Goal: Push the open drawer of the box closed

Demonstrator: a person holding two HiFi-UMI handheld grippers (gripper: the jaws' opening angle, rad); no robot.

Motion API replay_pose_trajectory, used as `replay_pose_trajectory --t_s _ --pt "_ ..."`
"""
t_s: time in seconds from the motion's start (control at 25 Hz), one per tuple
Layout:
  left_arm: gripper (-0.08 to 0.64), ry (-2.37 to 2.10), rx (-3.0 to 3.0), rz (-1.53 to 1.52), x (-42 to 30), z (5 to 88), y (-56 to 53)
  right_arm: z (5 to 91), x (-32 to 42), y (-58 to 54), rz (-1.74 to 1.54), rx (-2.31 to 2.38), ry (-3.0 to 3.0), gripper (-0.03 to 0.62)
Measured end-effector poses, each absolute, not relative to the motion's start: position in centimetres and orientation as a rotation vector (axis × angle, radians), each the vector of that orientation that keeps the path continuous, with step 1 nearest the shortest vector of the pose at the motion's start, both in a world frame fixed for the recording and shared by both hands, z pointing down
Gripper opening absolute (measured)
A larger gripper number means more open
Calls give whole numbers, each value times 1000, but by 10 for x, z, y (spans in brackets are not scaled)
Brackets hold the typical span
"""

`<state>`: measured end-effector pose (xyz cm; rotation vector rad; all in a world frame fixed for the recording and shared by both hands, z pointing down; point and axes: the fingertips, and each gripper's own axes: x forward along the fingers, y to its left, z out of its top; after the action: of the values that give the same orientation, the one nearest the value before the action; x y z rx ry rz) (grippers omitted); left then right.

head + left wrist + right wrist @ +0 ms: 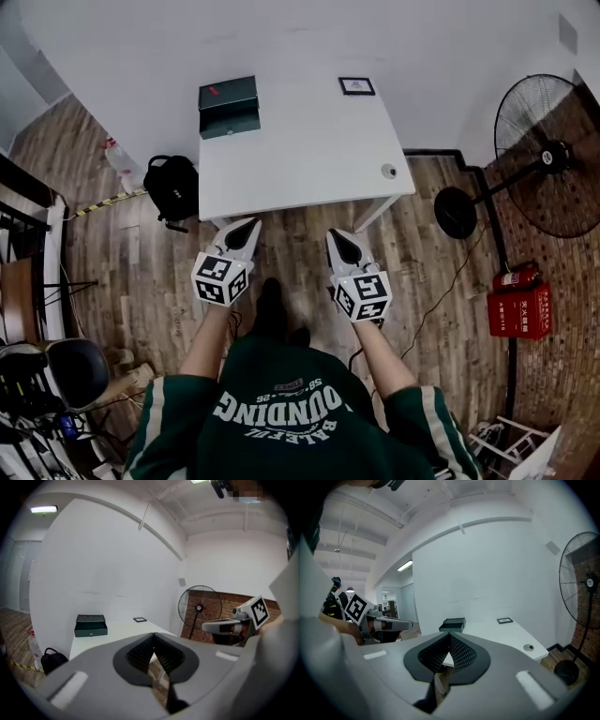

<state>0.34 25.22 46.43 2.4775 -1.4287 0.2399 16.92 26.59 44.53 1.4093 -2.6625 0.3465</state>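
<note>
Green jersey shoulders [291,412] fill the 6 o'clock edge of the head view, with both forearms reaching forward from them.

The dark green box [229,106] sits at the far left corner of the white bench [300,159]. Its drawer [231,123] stands out from the near face toward the person. The drawer front runs from 9 to 3 o'clock, so I judge it slides shut toward 12.

Both tools hang over the wooden floor [291,225] just short of the bench's near edge, well apart from the box. The left tongs [249,225] are closed with tips meeting and nothing between them. The right tongs [335,234] are likewise closed and empty.

From the left tongs the drawer lies at almost 12 o'clock, a touch toward 11. From the right tongs it lies between 10 and 11. The left hand is nearer and better lined up for a straight push, which has not begun.

Further out, a small black frame [356,86] lies at the bench's far edge. A black backpack [171,187] sits on the floor at 9 o'clock, and a standing fan [553,155] at 3 o'clock.
</note>
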Motion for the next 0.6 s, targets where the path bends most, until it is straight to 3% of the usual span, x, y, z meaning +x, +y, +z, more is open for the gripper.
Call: replay_pose_trajectory --t_s 0.6 --pt "52 -1314 2570 274 -36 460 106 434 122 126 324 1526 -2589 2"
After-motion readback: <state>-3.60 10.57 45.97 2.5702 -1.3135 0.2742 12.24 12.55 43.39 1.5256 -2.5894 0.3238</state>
